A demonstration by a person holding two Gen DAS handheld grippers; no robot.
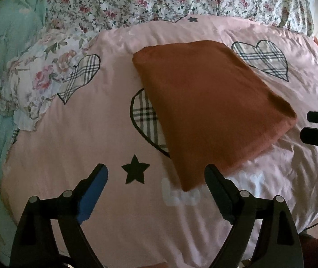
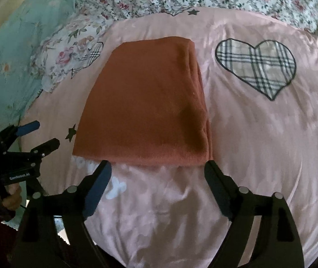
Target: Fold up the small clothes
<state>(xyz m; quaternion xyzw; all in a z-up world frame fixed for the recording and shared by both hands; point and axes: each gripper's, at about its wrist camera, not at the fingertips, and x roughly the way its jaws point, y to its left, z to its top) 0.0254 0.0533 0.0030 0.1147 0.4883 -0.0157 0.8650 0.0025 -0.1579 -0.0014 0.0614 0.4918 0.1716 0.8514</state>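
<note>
Folded rust cloth laid flat on the pink bedcover, both grippers spread and empty.

Left wrist view: the left gripper is held apart, the cloth's near corner between its 2 fingers, untouched. Right wrist view: the cloth's near edge is seen just beyond the spread right gripper.

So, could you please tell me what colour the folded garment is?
Rust orange folded garment, clearest in the right wrist view.
</note>
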